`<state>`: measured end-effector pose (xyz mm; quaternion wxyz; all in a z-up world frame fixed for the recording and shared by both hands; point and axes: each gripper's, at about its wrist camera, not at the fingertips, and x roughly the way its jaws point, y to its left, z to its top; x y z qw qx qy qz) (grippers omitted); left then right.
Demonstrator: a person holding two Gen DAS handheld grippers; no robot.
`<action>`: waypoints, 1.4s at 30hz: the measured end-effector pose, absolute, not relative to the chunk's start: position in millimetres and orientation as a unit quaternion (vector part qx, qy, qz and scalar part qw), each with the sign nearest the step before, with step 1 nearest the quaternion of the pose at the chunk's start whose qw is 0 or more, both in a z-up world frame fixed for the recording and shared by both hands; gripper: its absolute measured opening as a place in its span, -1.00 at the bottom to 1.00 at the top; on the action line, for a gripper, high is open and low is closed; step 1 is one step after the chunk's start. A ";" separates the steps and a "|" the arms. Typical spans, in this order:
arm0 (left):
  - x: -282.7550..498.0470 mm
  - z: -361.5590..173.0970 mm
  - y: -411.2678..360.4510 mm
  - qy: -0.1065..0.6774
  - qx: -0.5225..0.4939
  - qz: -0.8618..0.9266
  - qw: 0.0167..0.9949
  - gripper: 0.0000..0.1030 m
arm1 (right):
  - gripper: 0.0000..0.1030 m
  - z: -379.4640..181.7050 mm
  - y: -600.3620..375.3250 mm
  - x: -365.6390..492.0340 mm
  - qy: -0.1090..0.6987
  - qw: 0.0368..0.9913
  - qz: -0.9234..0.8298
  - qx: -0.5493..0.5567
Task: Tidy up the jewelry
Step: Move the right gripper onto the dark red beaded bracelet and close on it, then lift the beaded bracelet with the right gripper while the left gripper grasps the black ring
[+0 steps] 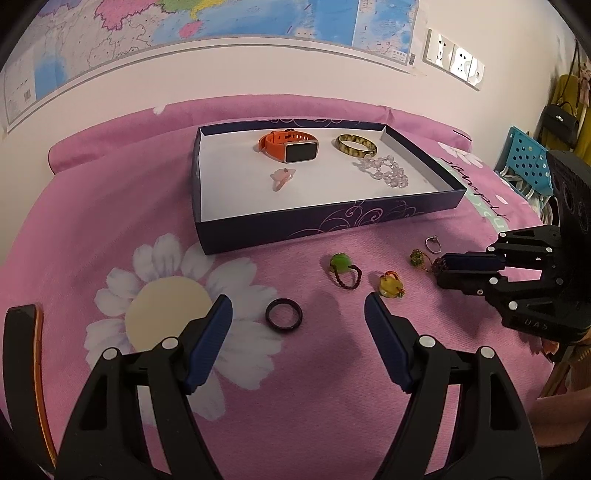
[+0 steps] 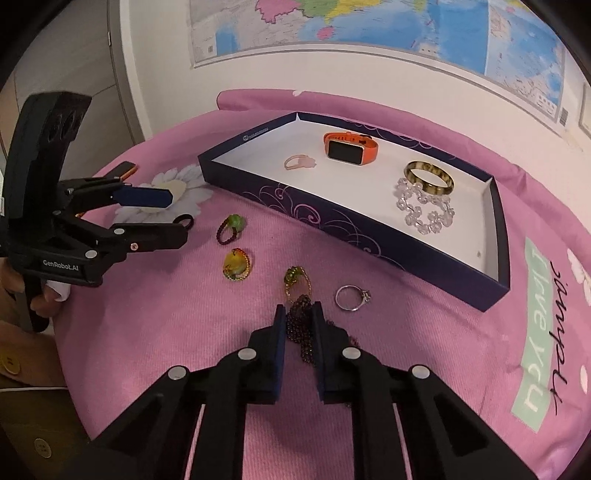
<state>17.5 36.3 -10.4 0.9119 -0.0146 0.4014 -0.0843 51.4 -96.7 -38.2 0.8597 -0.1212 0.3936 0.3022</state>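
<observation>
Right wrist view: right gripper (image 2: 299, 314) pinches the dark beaded bracelet (image 2: 300, 332); next, lift it into the box (image 2: 369, 221). Left gripper (image 1: 299, 306) gapes wide.

Both cameras sit low over the pink bedspread (image 1: 110, 206), facing the wall map (image 2: 369, 26). Left looks from the left, right from the right; both see the box (image 1: 325, 225).

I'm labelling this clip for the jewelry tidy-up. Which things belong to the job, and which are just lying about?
Job: box, orange watch, bangle, black ring, silver ring, dark bead string in the right gripper.
Lying about: wall map, wall sockets, black handbag.
</observation>
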 end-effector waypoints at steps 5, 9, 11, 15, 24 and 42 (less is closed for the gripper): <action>18.6 -11.5 37.8 0.406 -0.015 -0.086 0.909 0.38 | -0.99 -35.8 -105.9 51.3 0.397 0.860 0.306 -0.096; 19.2 -12.4 38.0 0.409 -0.017 -0.087 0.908 0.38 | -0.99 -33.8 -112.8 51.8 0.399 0.859 0.313 -0.069; 19.2 -12.5 37.5 0.410 -0.016 -0.088 0.908 0.37 | -0.99 -30.4 -118.0 52.5 0.396 0.860 0.319 -0.050; 19.2 -13.0 37.3 0.412 -0.016 -0.089 0.907 0.35 | -0.99 -24.4 -125.0 52.6 0.389 0.862 0.324 -0.027; 20.8 -15.5 36.6 0.419 -0.013 -0.091 0.903 0.19 | -0.99 -15.3 -140.6 52.7 0.378 0.865 0.331 0.025; 22.1 -16.3 34.4 0.425 0.019 -0.077 0.902 -0.41 | -0.98 -7.1 -150.1 53.3 0.364 0.864 0.341 0.068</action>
